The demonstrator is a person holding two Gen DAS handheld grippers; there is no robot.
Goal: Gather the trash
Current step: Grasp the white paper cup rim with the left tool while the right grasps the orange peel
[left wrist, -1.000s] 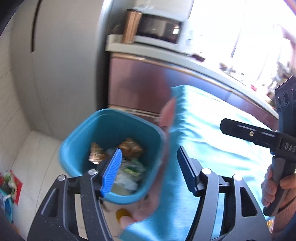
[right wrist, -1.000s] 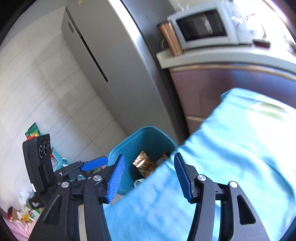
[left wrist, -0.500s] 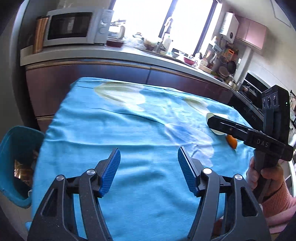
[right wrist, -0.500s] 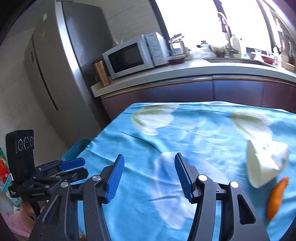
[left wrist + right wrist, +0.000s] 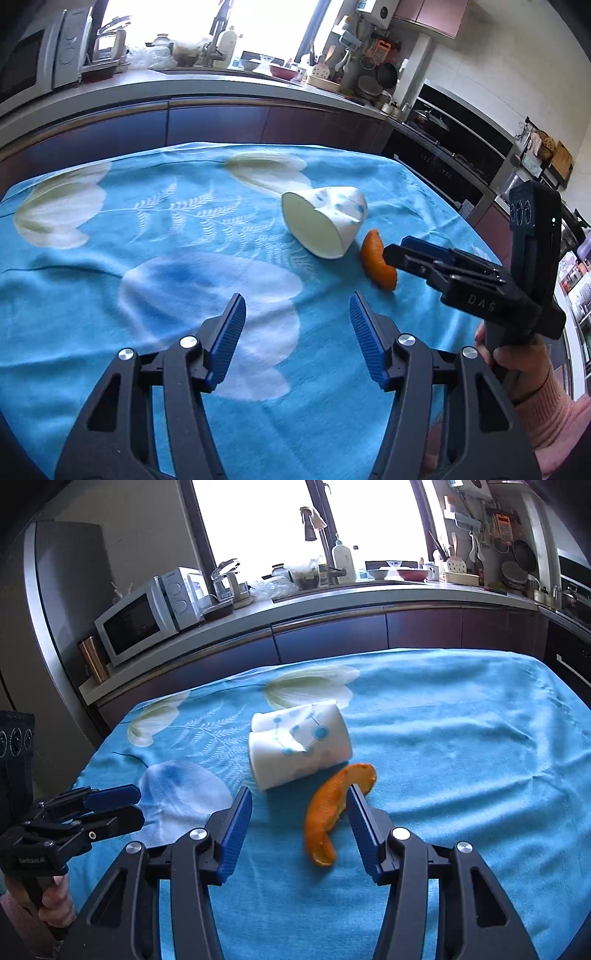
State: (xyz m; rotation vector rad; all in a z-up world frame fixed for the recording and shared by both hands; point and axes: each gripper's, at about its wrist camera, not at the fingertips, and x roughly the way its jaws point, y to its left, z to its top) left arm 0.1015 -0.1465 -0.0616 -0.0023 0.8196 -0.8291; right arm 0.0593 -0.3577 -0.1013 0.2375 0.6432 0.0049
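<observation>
Two pieces of trash lie on the blue flowered cloth (image 5: pixel 461 738) covering the counter: one crushed paper cup (image 5: pixel 299 749) on its side and one curved orange peel (image 5: pixel 332 808) just beside it, nearly touching. I count two tongs as well. The right tongs (image 5: pixel 299 827) hang over the peel with the jaws moderately apart and closing; the peel sits between the pads, but they do not press it yet. The left tongs (image 5: pixel 295 339) are likewise partly open, closing on nothing, with bare cloth beneath.

The risk, as I judge it, is that the thin peel lies flat, so the pads may pinch cloth along with it, or nudge the light cup and send it rolling toward the edge.
</observation>
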